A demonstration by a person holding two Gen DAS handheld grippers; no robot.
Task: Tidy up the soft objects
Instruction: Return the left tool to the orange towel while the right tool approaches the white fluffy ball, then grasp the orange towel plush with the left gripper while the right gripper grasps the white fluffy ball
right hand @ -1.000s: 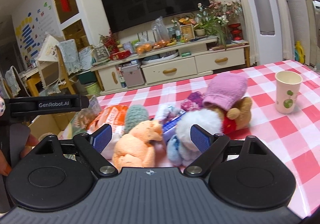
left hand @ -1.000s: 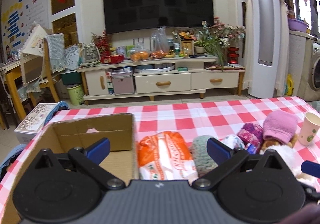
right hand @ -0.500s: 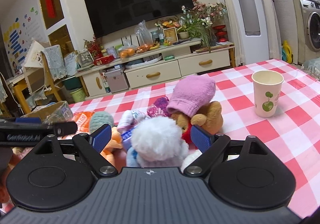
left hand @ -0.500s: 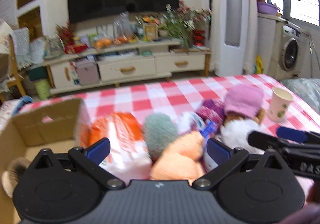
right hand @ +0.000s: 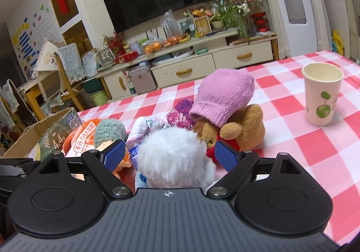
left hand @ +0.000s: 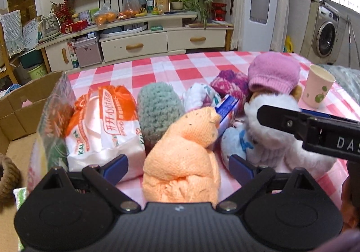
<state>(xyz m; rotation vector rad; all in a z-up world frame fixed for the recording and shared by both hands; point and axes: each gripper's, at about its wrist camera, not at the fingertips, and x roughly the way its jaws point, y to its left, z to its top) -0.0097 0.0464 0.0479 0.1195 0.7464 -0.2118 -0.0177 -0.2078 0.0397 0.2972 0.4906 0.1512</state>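
A pile of soft things lies on the checked tablecloth. In the left wrist view an orange knitted piece (left hand: 182,155) sits between the fingers of my left gripper (left hand: 177,166). Its jaws are closing, with a small gap still showing at each blue pad. My right gripper (right hand: 169,156) is open around a white fluffy plush (right hand: 173,157), and one of its black fingers (left hand: 292,123) crosses over that plush in the left view. Behind lie a grey-green knit (left hand: 157,110), a purple knit (left hand: 231,85) and a pink hat (right hand: 222,94) on a brown teddy bear (right hand: 245,126).
An open cardboard box (left hand: 20,105) stands at the left with a packet leaning on its wall. An orange-and-white bag (left hand: 101,121) lies beside it. A paper cup (right hand: 321,96) stands upright at the right. Bare tablecloth (right hand: 303,150) spreads right of the pile.
My left gripper swung right and down from the box to the pile, and the orange knit now lies between its fingers. My right gripper edged forward until the white plush sat between its pads.
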